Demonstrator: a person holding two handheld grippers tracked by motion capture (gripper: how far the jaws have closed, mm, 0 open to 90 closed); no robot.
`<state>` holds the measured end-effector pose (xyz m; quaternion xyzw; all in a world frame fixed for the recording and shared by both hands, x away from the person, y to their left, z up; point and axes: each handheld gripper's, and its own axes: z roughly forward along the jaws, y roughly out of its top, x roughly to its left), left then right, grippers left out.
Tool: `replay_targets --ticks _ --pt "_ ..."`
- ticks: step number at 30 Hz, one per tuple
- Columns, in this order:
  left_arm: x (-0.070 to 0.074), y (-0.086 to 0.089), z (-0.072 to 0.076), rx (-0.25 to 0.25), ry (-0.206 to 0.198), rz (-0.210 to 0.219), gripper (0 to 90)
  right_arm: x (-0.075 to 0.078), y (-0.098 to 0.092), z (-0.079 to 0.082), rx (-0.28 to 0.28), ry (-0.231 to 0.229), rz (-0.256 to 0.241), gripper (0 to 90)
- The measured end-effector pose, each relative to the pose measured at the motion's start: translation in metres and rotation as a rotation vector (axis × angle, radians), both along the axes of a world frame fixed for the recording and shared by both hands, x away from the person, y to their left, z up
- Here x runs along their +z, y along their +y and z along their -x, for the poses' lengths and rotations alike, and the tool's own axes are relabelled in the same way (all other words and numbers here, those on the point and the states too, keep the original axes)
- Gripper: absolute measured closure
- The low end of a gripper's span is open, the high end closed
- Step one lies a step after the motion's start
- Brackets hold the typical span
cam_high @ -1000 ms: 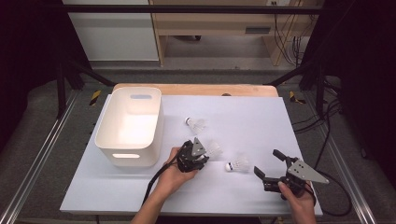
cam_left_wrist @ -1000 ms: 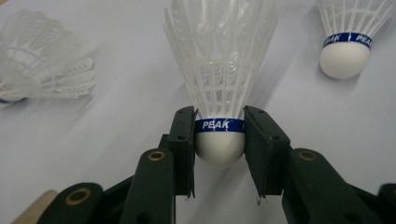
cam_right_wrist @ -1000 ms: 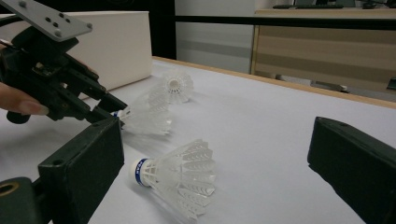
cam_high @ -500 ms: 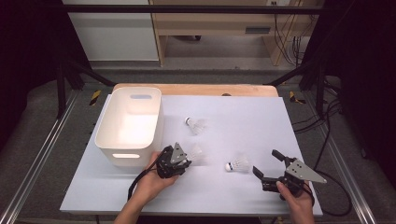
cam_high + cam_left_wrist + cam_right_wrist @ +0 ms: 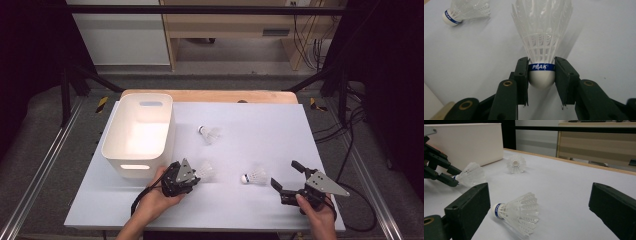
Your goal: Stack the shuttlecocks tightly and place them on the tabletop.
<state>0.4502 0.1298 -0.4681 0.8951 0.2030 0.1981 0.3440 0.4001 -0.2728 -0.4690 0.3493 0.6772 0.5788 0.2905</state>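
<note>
My left gripper (image 5: 194, 175) is shut on the white cork of a shuttlecock (image 5: 206, 170) just in front of the white bin (image 5: 112, 136). In the left gripper view the jaws clamp the cork at its blue PEAK band (image 5: 541, 67), and the feather skirt (image 5: 542, 27) points away. My right gripper (image 5: 285, 173) stands open near the table's front right. A second shuttlecock (image 5: 254, 176) lies on its side just left of it; in the right gripper view this shuttlecock (image 5: 517, 213) lies between the wide-apart jaws. A third shuttlecock (image 5: 210, 134) rests mid-table.
The bin's tall wall (image 5: 469, 142) is at the left of the right gripper view, with my left gripper (image 5: 452, 178) and its held shuttlecock (image 5: 471, 173) in front of it. Another shuttlecock (image 5: 465, 10) lies beyond the left jaws. A wooden strip (image 5: 210, 95) edges the table's far side.
My left gripper has drawn back to the left and toward the person, carrying the shuttlecock with it. The right gripper has stayed where it was, open.
</note>
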Motion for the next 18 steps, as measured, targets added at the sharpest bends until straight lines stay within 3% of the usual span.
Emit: replay_targets --ticks 11,18 --pt "0.001 0.0 0.001 -0.02 -0.023 -0.028 65.0 0.0 0.0 0.0 0.001 0.0 0.001 4.1" --pt "0.004 -0.014 -0.003 -0.021 -0.051 -0.037 65.0 0.0 0.0 0.0 0.002 -0.001 0.002 4.1"
